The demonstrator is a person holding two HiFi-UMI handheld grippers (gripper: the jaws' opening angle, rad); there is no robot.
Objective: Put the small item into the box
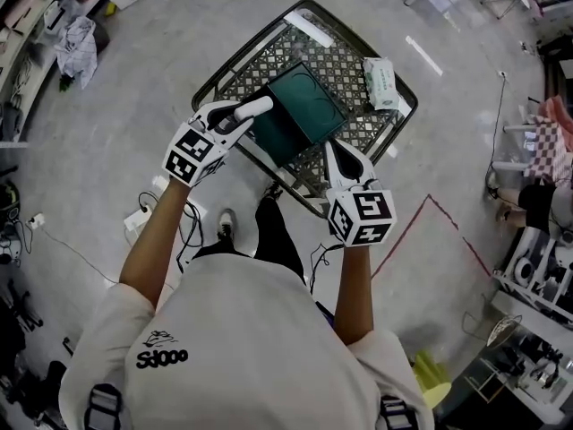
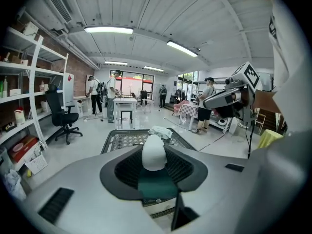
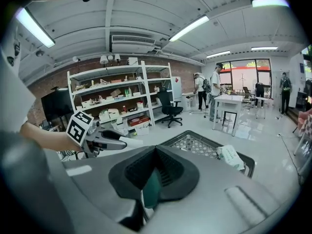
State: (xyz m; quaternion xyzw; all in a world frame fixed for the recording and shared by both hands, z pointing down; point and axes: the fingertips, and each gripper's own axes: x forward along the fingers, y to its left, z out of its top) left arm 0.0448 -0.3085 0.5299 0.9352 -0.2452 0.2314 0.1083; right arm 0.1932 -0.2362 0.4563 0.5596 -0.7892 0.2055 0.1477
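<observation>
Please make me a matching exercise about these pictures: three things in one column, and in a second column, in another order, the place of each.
Things:
1. small white item
2. green box
3. pack of wipes

Places:
A. lying free at a corner of the mesh table
B. between the fingers of the left gripper
C. its edge between the fingers of the right gripper

Pairs: 1-B, 2-C, 3-A

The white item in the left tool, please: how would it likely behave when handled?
The white item looks smooth and rounded, so it may slip from the left tool or roll once released. It seems small and probably light, held easily near the green box.
</observation>
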